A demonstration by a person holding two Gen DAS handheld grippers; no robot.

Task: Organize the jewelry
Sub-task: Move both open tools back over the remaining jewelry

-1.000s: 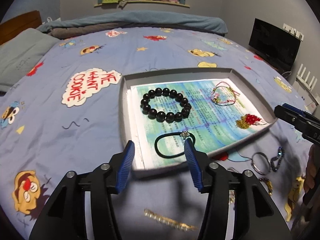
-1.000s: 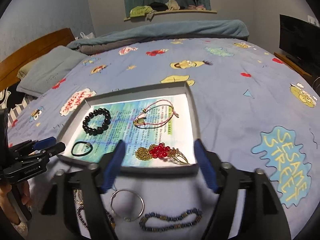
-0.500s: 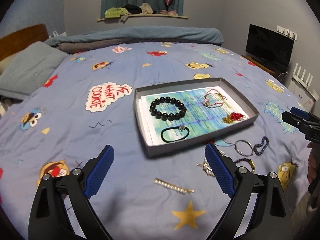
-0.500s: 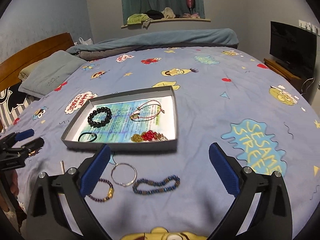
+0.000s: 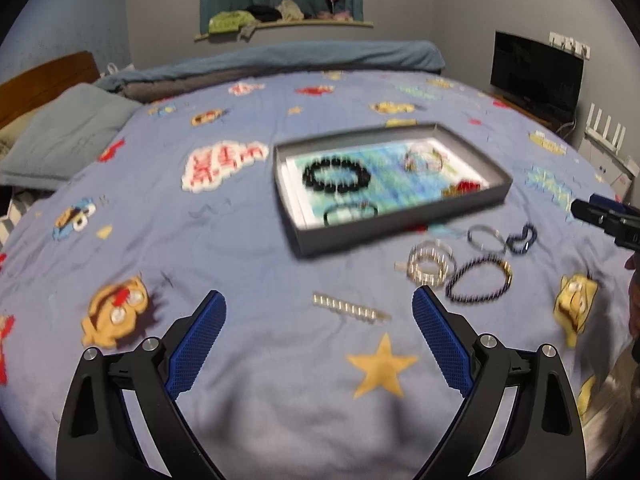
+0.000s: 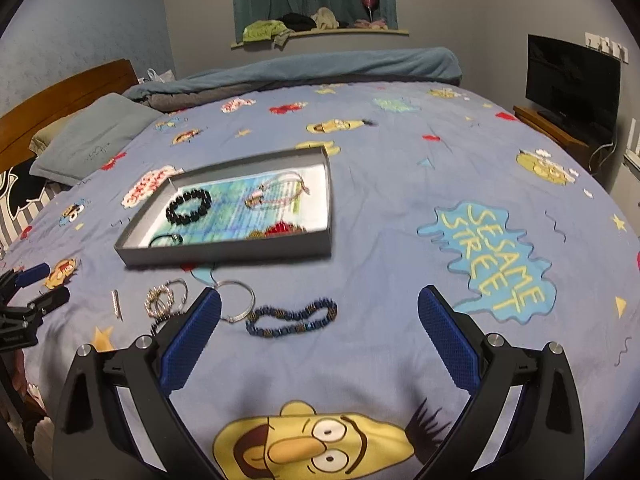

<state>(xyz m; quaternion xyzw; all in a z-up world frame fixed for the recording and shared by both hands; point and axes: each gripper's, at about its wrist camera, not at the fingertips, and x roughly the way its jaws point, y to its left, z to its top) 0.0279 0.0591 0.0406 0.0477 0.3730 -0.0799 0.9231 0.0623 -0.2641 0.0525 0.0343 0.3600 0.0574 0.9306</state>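
A grey tray (image 5: 400, 222) (image 6: 224, 255) on the bed holds a black bead bracelet (image 5: 336, 176) (image 6: 189, 208), a black hair tie (image 5: 350, 213), a pink cord bracelet (image 6: 280, 194) and a red and gold piece (image 6: 282, 229). Loose on the sheet in front of it lie a gold hair clip (image 5: 350, 311), a silver bangle (image 6: 236, 300), a blue bead bracelet (image 6: 292, 317), a gold chain bracelet (image 5: 430, 266) and a dark bead bracelet (image 5: 478, 284). My left gripper (image 5: 319, 322) and right gripper (image 6: 319, 318) are both open and empty, held back from the tray.
The bed has a blue cartoon sheet (image 6: 400, 184). A grey pillow (image 5: 68, 136) and a wooden headboard (image 6: 60, 100) are at the left, a folded blanket (image 5: 300, 60) at the far end, and a TV (image 6: 572, 80) on a stand at the right.
Both grippers have pulled back from the tray and opened wider. The tray looks smaller and more of the loose jewelry on the sheet shows.
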